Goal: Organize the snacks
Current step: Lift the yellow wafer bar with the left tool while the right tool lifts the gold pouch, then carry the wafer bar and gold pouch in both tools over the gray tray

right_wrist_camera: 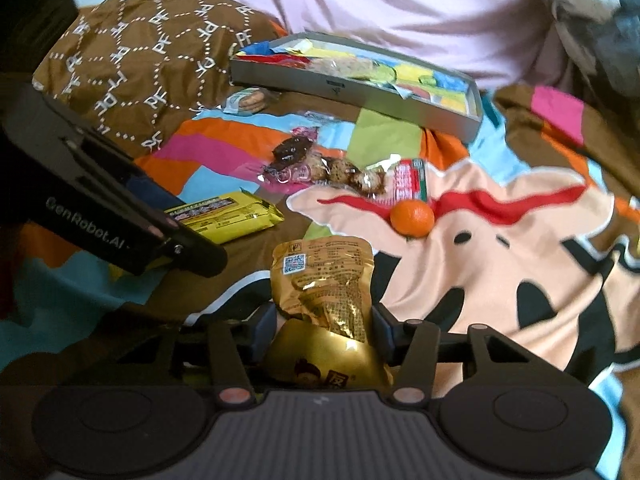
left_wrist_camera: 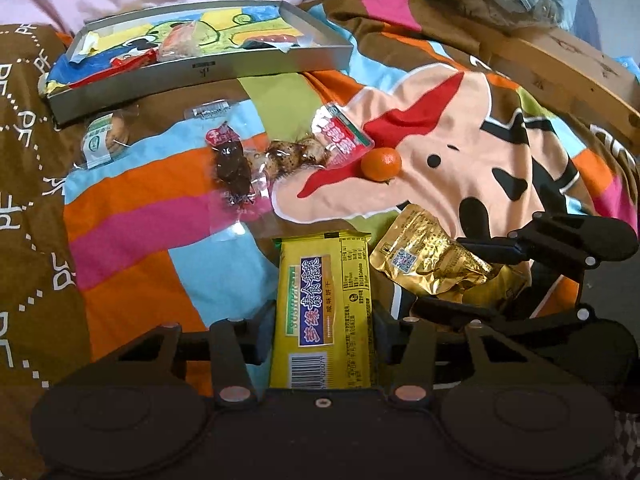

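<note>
The left gripper (left_wrist_camera: 324, 320) pinches a flat, glossy yellow biscuit packet (left_wrist_camera: 325, 304) by its long edges, pads pressed to both sides. Just beside it, the right gripper (right_wrist_camera: 320, 328) clamps a crinkled gold foil pouch (right_wrist_camera: 324, 280), its metallic skin creased between the fingers. Beyond them on the bright patchwork quilt (left_wrist_camera: 480, 140) lie a round orange tangerine (left_wrist_camera: 381, 164) and clear plastic snack wrappers (left_wrist_camera: 280, 156); farther off sits a shallow grey cardboard tray (left_wrist_camera: 256, 65) holding more packets.
</note>
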A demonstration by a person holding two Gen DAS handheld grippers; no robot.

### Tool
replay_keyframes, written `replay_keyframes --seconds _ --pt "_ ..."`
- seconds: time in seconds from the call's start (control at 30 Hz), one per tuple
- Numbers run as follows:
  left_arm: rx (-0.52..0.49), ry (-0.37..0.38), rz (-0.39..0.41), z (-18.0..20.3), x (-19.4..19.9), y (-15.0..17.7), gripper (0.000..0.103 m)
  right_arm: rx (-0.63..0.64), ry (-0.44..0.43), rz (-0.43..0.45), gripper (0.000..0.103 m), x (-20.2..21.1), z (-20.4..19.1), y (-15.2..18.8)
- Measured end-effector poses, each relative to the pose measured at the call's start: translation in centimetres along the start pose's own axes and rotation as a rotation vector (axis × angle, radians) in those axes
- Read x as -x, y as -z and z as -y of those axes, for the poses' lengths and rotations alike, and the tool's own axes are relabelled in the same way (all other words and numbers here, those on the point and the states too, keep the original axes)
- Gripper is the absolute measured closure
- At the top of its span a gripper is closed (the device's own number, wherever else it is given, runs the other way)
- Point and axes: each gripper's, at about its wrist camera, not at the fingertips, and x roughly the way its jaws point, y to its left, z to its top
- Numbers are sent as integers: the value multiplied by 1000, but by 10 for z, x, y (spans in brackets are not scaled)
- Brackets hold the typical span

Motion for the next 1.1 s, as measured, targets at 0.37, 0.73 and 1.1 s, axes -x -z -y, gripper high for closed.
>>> replay_keyframes --seconds 0.37,0.73,1.1 --pt "80 9 91 -8 7 -2 53 77 45 70 47 3 -3 -8" --pt "212 22 205 -26 20 -24 53 77 45 143 47 4 18 -35" --pt "153 -76 388 -39 1 -148 53 134 21 210 47 -35 84 -112"
